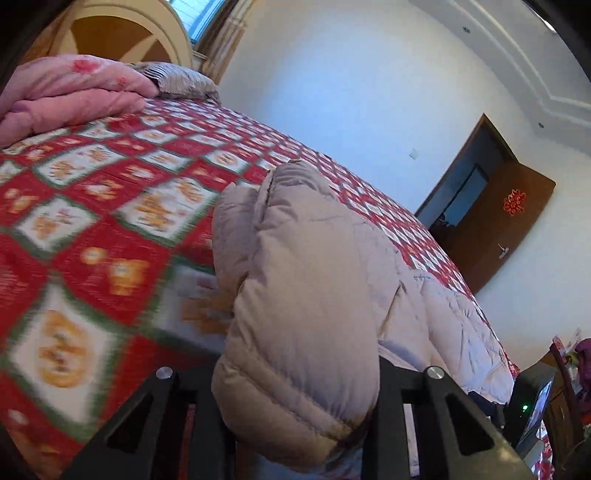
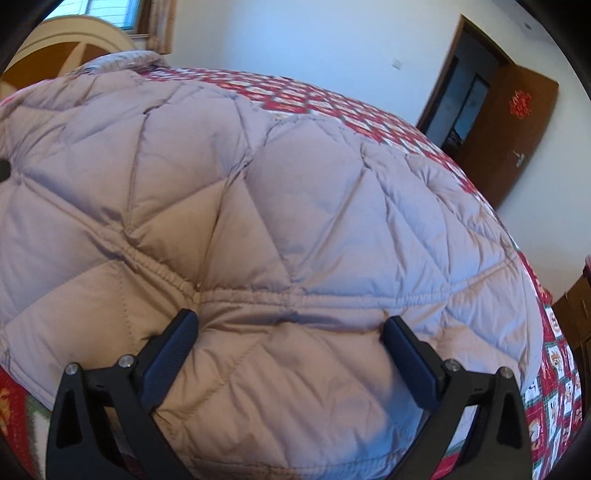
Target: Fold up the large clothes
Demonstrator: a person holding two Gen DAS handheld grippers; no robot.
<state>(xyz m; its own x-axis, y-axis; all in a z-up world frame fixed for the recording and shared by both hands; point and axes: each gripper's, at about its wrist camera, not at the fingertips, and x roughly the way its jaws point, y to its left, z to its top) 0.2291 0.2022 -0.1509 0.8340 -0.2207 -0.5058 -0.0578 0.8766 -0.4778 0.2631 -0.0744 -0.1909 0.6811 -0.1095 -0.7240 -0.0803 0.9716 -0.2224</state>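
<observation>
A pale beige quilted down jacket (image 2: 258, 184) lies spread over the bed and fills most of the right wrist view. My right gripper (image 2: 291, 325) stands open above its elastic waist seam, with its two dark fingers wide apart over the fabric. In the left wrist view one puffy sleeve (image 1: 295, 277) of the jacket rises from between the fingers of my left gripper (image 1: 297, 373), which is shut on it. The sleeve is lifted off the bedspread and hides the fingertips. The jacket's body (image 1: 443, 325) lies behind to the right.
The bed has a red, green and white checked bedspread (image 1: 110, 184). A folded pink duvet (image 1: 66, 88) and a grey pillow (image 1: 181, 79) sit by the wooden headboard (image 1: 122, 33). An open brown door (image 2: 517, 122) is in the far wall, with furniture (image 1: 561, 387) beside the bed.
</observation>
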